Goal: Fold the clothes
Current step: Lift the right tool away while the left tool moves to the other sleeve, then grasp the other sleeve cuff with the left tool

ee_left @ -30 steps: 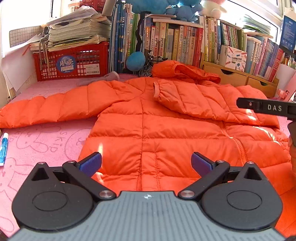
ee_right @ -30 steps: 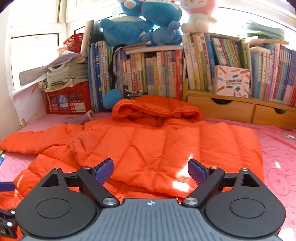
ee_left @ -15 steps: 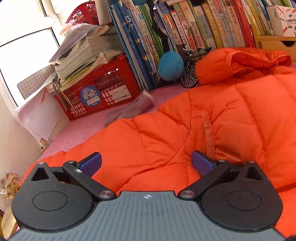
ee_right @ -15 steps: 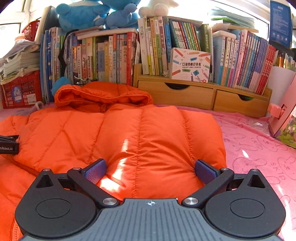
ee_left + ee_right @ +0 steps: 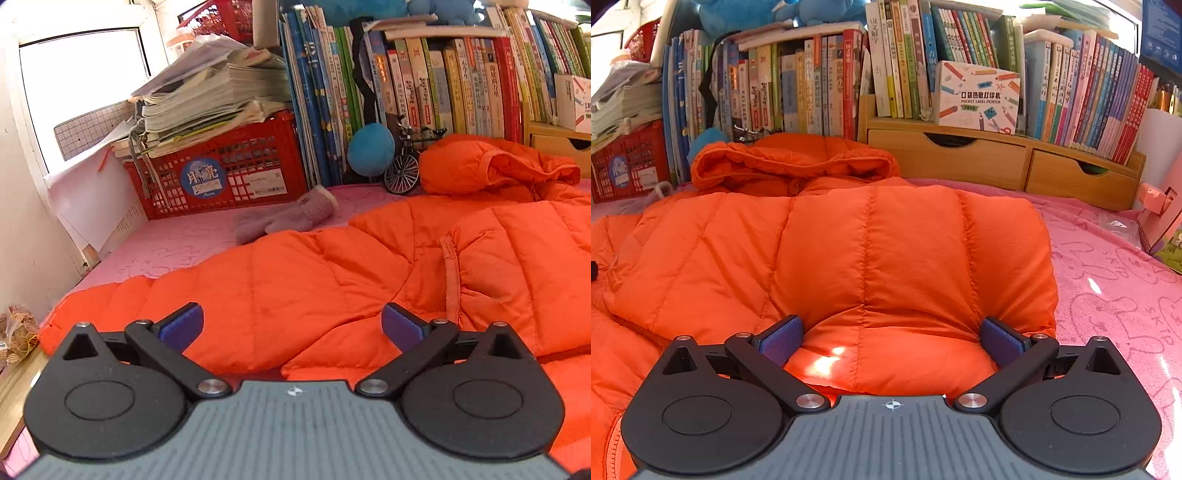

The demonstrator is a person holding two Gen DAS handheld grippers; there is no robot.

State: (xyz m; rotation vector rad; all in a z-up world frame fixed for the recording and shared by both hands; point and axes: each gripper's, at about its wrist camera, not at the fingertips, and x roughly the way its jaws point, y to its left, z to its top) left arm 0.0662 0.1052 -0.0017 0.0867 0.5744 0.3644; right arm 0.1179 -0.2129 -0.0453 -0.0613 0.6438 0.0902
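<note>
An orange puffer jacket [image 5: 369, 266] lies flat on the pink mat [image 5: 177, 243], hood [image 5: 491, 166] toward the books. In the left wrist view its left sleeve [image 5: 207, 295] stretches out to the left, and my left gripper [image 5: 291, 326] hangs open just above that sleeve. In the right wrist view the jacket [image 5: 849, 251] has its right side folded over the body, hood [image 5: 790, 162] at the back. My right gripper [image 5: 892, 339] is open, its blue pads [image 5: 781, 339] straddling a bulge of the folded fabric without pinching it.
A red crate [image 5: 221, 173] stacked with papers stands at the back left, a grey mitten [image 5: 288, 218] and a toy bicycle [image 5: 402, 173] in front of the books. Wooden drawers [image 5: 997, 158] and a book row [image 5: 923, 74] line the back. Pink mat [image 5: 1115, 288] lies bare on the right.
My left gripper swung left from the jacket's hem to over the outstretched left sleeve. My right gripper moved forward and down onto the folded right side, fabric now between its open fingers.
</note>
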